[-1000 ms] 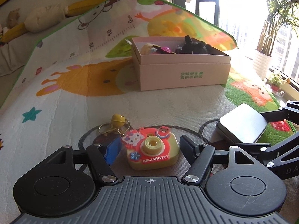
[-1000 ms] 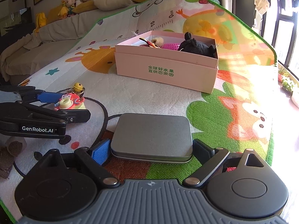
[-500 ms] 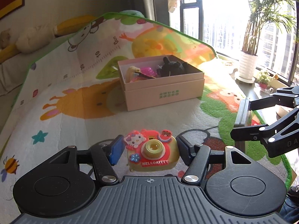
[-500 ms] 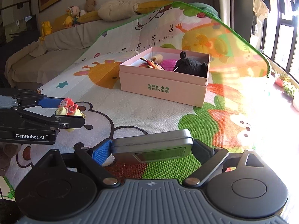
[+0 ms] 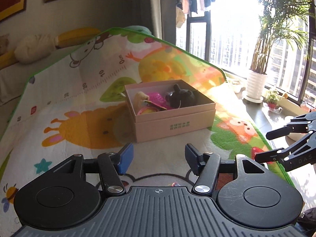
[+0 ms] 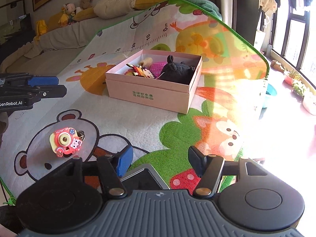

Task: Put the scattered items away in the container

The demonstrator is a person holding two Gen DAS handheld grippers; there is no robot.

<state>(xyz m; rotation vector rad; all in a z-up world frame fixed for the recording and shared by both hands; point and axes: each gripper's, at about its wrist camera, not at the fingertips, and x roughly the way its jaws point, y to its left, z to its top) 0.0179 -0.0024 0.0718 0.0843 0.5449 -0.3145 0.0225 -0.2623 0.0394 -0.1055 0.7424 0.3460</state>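
The pink box (image 5: 173,124) stands on the play mat and holds a black plush (image 5: 183,96) and several small toys; it also shows in the right wrist view (image 6: 150,96). My left gripper (image 5: 158,158) is open and empty, raised above the mat in front of the box. My right gripper (image 6: 158,159) is open and empty. The red Hello Kitty toy camera (image 6: 65,141) lies on the mat at the left, below my left gripper (image 6: 47,87). The grey metal tin (image 6: 146,179) lies on the mat just under my right gripper, mostly hidden.
The colourful play mat (image 6: 118,122) covers the floor and rises against a sofa with cushions and plush toys (image 6: 83,9). A window sill with potted plants (image 5: 256,83) runs along the right. My right gripper shows at the right edge of the left wrist view (image 5: 290,144).
Both grippers opened and rose. The toy camera left my left gripper and the tin left my right gripper; both now lie on the mat.
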